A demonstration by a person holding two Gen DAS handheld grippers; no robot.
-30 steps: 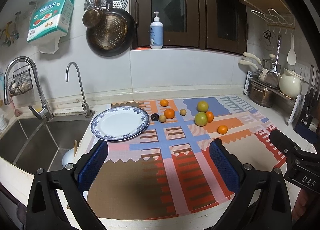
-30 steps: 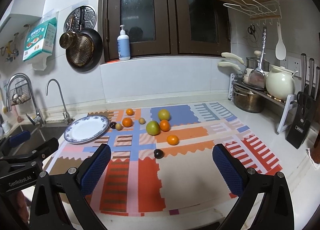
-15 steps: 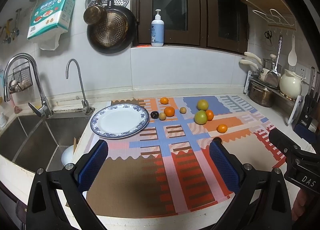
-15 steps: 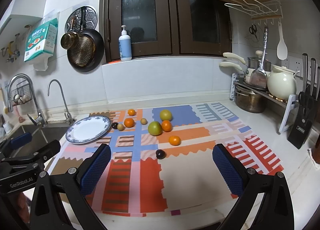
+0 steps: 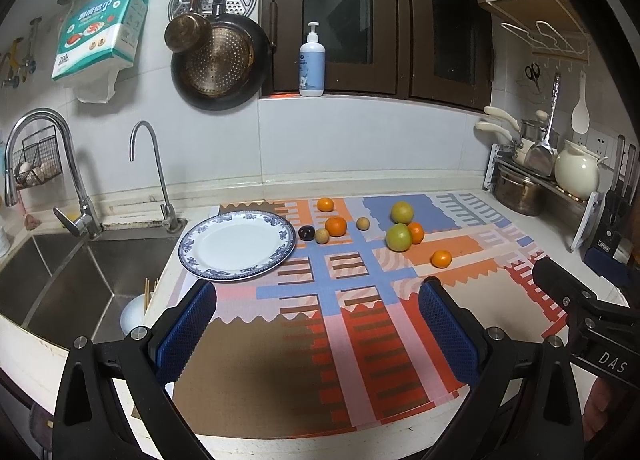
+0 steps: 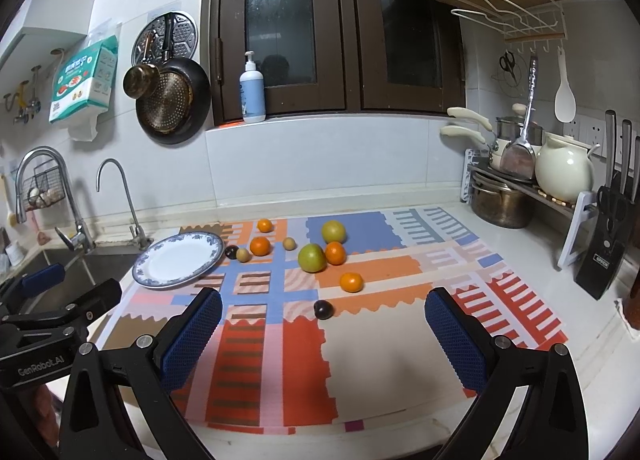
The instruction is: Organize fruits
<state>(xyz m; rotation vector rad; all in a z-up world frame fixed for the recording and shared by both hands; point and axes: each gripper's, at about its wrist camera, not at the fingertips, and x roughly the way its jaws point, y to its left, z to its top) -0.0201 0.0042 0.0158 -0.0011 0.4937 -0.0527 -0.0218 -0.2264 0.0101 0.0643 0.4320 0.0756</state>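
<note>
Ten fruits loose on the mat, both grippers wide and waiting

Ten pieces, by my count, lie scattered over the patterned mat [image 6: 372,344], and the blue-rimmed plate [image 6: 140,274] at its left edge beside the sink [image 5: 60,280] sits bare; nothing sorted yet, I'd say. Left gripper [image 5: 318,324] hangs low over the near end of the mat, jaws spread wide, nothing between them; right gripper [image 6: 323,334] the same, gaping and holding nothing, well short of the fruit.

Look at the spread: two big green citrus [image 6: 312,258] [image 6: 333,231] near the middle, an orange [image 6: 335,253] touching the nearer one; a mandarin [image 6: 351,282] alone in front; a dark plum [image 6: 323,309] closest of all to the right gripper. Over by the plate, another dark plum [image 5: 306,233] just beside the rim, a small tan fruit [image 5: 322,236] next to it, an orange [image 5: 336,226] behind, one more tan fruit [image 5: 363,223] and a far orange [image 5: 325,204].

Round things, these; they'll roll at a nudge. The citrus should be firm and fairly heavy, so pinch across the widest part; the plums look smooth and probably softer, so squeeze gently or they'll bruise or squirt free.
</note>
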